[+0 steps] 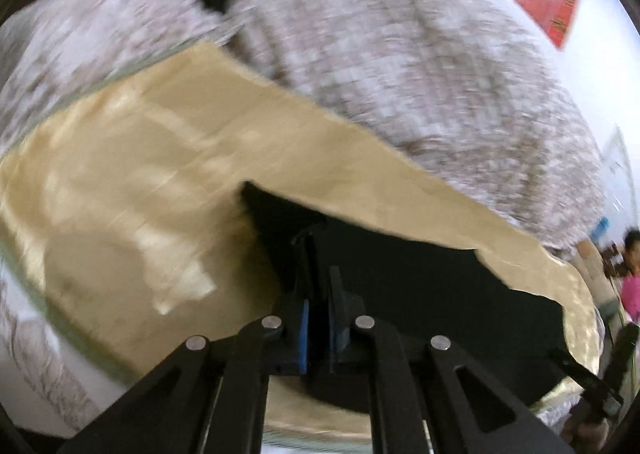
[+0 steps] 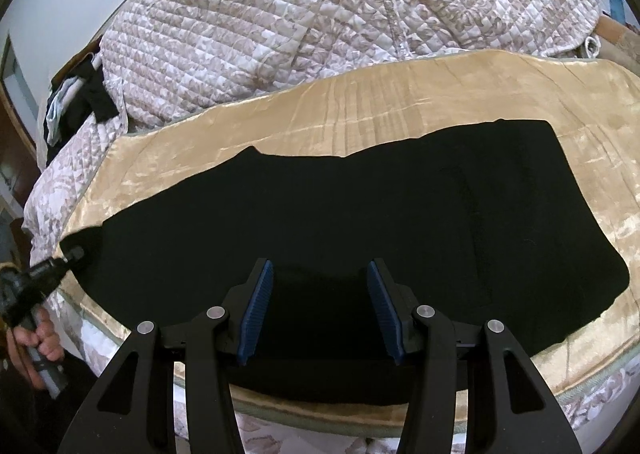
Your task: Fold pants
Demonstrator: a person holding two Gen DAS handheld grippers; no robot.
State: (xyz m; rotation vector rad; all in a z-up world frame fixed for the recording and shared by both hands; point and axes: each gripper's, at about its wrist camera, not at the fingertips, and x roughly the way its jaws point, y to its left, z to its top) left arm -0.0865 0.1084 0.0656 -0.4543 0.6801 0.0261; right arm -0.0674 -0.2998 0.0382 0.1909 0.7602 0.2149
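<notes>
Black pants (image 2: pixel 360 214) lie spread sideways across a gold satin blanket (image 2: pixel 400 114) on a bed. My right gripper (image 2: pixel 320 278) hangs open over the pants' near edge, its blue pads (image 2: pixel 256 310) wide apart and not pressing the cloth. At the far left, my left gripper (image 2: pixel 74 254) pinches the pants' left end, and a hand (image 2: pixel 36 338) grips its handle. The blurred left wrist view shows the left gripper (image 1: pixel 320 266) shut, with black pants (image 1: pixel 420 294) cloth caught between its pads and running off to the right over the blanket (image 1: pixel 160 174).
A quilted beige and white bedspread (image 2: pixel 280 14) is heaped behind the blanket. Dark and light clothes (image 2: pixel 80 102) are piled at the bed's far left. The mattress edge (image 2: pixel 580 394) runs along the front. A person in pink (image 1: pixel 632 286) is at the right edge.
</notes>
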